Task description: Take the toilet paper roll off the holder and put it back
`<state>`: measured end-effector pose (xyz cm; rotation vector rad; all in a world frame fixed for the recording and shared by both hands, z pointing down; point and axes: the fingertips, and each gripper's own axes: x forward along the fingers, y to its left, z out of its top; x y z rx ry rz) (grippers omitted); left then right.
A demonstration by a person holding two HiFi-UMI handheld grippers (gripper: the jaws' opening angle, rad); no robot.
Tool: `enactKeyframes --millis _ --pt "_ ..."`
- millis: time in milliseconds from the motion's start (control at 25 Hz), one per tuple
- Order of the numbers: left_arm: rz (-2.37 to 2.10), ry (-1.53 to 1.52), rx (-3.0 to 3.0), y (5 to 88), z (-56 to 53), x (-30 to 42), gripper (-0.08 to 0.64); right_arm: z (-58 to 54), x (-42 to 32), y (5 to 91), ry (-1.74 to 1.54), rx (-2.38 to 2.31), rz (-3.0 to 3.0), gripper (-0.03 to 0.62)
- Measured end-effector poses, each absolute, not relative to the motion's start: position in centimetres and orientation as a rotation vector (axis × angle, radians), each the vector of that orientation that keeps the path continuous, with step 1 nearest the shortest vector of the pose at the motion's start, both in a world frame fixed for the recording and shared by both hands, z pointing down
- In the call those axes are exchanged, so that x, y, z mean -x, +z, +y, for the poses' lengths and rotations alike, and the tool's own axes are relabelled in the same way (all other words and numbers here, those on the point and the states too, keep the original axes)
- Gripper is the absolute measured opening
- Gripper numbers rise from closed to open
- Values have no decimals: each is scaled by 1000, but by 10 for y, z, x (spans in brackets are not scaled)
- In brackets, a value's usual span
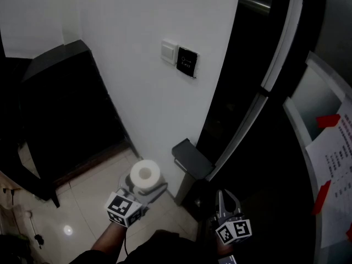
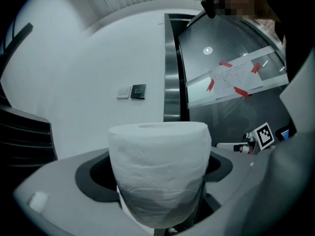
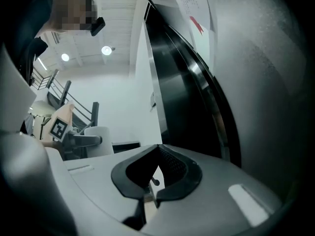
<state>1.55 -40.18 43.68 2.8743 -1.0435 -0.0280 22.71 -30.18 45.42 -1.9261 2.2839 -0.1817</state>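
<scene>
The left gripper (image 1: 144, 193), low in the head view, is clamped on the white toilet paper roll (image 1: 145, 175), which stands upright between its jaws, hollow core facing up, above the pale tiled floor (image 1: 82, 194). The roll sits just left of a dark grey fitting (image 1: 191, 158) on the white wall (image 1: 143, 48), not touching it. The right gripper (image 1: 226, 196) has its jaws drawn together on nothing, beside the dark door frame (image 1: 242, 120).

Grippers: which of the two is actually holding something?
The left gripper: its jaws clamp an upright white toilet paper roll. The right gripper has closed jaws with nothing between them.
</scene>
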Motion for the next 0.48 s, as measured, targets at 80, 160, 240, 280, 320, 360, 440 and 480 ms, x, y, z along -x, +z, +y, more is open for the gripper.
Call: enactKeyframes --millis 80,160,240,280,320,360,440,480 --pt "-1031 -30 -2874 437 -402 -14 471 -298 -226 461 -206 1933 2299 14" --pt "-1017 -39 -2866 437 -402 -13 471 -292 -226 466 -210 1939 2315 14" --pt "-1011 -44 -2859 435 -401 -15 471 -286 -228 465 -208 1953 2320 14" --pt "-1010 -45 -2856 435 -400 -16 471 -284 -230 463 -207 1962 2315 14" --pt "-1009 -45 -2852 435 -399 -18 471 -282 -232 461 -206 1970 2308 14" --pt "-1007 -45 -2848 436 -399 -20 471 -281 -234 459 -204 1976 2302 14" --pt "-1005 -46 -2841 437 -398 -23 471 -278 -237 459 -203 1980 2300 14" --pt "-1006 -47 -2838 437 -397 -24 471 -277 -238 459 -204 1979 2302 14"
